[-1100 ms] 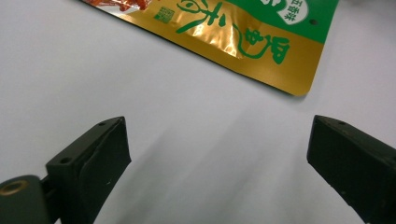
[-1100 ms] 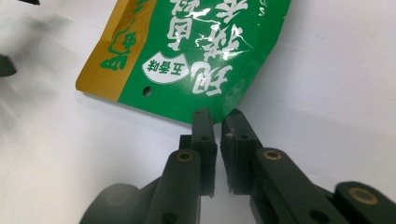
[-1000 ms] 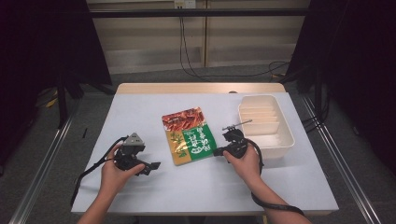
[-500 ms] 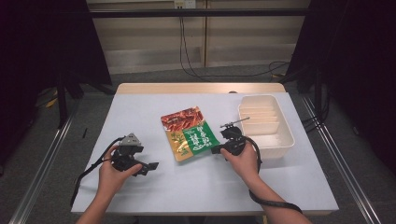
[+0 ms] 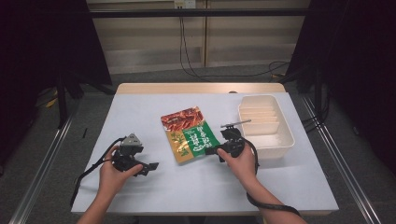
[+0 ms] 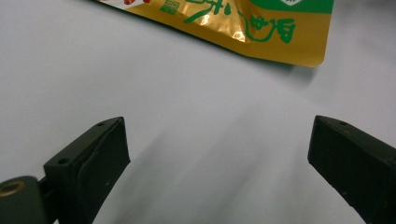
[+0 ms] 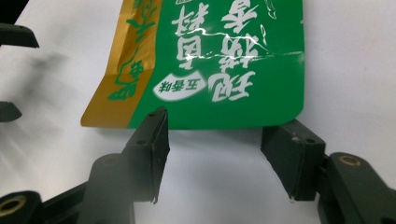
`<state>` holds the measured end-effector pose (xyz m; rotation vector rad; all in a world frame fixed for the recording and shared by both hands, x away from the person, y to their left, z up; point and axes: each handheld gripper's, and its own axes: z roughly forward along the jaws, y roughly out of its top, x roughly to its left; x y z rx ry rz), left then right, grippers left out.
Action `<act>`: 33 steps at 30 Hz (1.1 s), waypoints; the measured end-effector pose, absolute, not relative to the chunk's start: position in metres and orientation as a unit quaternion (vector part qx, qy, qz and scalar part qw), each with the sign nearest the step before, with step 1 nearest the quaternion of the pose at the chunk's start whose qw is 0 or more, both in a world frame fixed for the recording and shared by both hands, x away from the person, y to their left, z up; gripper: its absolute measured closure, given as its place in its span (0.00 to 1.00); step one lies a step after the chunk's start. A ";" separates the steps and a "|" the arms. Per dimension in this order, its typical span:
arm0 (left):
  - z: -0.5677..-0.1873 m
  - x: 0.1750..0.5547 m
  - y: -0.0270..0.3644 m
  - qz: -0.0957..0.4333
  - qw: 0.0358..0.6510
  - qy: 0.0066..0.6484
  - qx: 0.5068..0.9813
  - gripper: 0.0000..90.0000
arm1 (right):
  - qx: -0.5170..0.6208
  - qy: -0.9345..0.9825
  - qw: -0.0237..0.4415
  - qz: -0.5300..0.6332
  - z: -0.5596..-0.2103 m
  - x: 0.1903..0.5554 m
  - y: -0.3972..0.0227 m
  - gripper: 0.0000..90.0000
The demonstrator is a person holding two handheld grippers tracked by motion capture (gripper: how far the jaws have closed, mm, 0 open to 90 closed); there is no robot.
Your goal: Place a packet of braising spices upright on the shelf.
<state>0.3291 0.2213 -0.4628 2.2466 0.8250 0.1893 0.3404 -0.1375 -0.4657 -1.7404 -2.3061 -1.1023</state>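
A flat snack pouch, red at its far end and green and gold at its near end, lies in the middle of the white table. My right gripper is open at the pouch's near right corner. In the right gripper view its jaws stand apart on either side of the green edge of the pouch, with the right gripper just short of that edge. My left gripper is open to the left of the pouch, low over bare table. The left gripper faces the gold corner of the pouch.
A cream plastic tray with ribbed dividers stands at the table's right, close behind my right hand. A wooden strip edges the far side of the table. Cables trail from both grippers toward the near edge.
My right gripper has edged slightly left, down along the pouch's right side to its near corner. The left gripper and the pouch have barely moved.
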 end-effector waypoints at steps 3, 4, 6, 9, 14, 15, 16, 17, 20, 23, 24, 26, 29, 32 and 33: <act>-0.463 0.330 0.221 0.082 0.357 0.323 0.873 0.06 | -0.567 -0.743 0.025 -0.354 -0.469 0.345 -0.134 0.47; -0.463 0.330 0.221 0.083 0.356 0.324 0.873 0.06 | -0.569 -0.743 0.023 -0.351 -0.470 0.345 -0.132 0.49; -0.462 0.330 0.222 0.087 0.352 0.324 0.874 0.06 | -0.569 -0.746 0.021 -0.344 -0.468 0.348 -0.128 0.61; -0.462 0.330 0.222 0.086 0.351 0.323 0.875 0.06 | -0.570 -0.750 0.024 -0.335 -0.468 0.352 -0.127 0.77; -0.462 0.330 0.222 0.085 0.353 0.323 0.874 0.06 | -0.576 -0.747 0.032 -0.332 -0.465 0.357 -0.130 0.90; -0.462 0.330 0.222 0.085 0.355 0.324 0.873 0.06 | -0.576 -0.748 0.030 -0.329 -0.463 0.358 -0.130 0.92; -0.462 0.330 0.222 0.089 0.358 0.326 0.871 0.06 | -0.574 -0.751 0.024 -0.325 -0.462 0.360 -0.130 0.92; -0.462 0.330 0.222 0.089 0.359 0.325 0.871 0.06 | -0.576 -0.752 0.023 -0.321 -0.460 0.362 -0.129 0.93; -0.462 0.330 0.223 0.090 0.357 0.324 0.871 0.06 | -0.564 -0.766 0.005 -0.308 -0.455 0.368 -0.128 0.94; -0.461 0.331 0.223 0.088 0.352 0.321 0.875 0.06 | -0.571 -0.768 -0.009 -0.291 -0.444 0.380 -0.127 0.96; -0.462 0.331 0.223 0.087 0.353 0.321 0.874 0.06 | -0.570 -0.770 -0.013 -0.286 -0.442 0.384 -0.128 0.97; -0.461 0.330 0.223 0.091 0.347 0.321 0.876 0.06 | -0.574 -0.769 -0.016 -0.280 -0.441 0.393 -0.130 0.98; -0.461 0.330 0.223 0.093 0.354 0.322 0.873 0.06 | -0.580 -0.768 -0.022 -0.270 -0.438 0.404 -0.132 0.99; -0.461 0.330 0.223 0.094 0.354 0.321 0.873 0.06 | -0.586 -0.765 -0.026 -0.266 -0.437 0.412 -0.132 1.00; -0.460 0.330 0.223 0.094 0.352 0.321 0.874 0.06 | -0.588 -0.765 -0.028 -0.262 -0.436 0.414 -0.132 1.00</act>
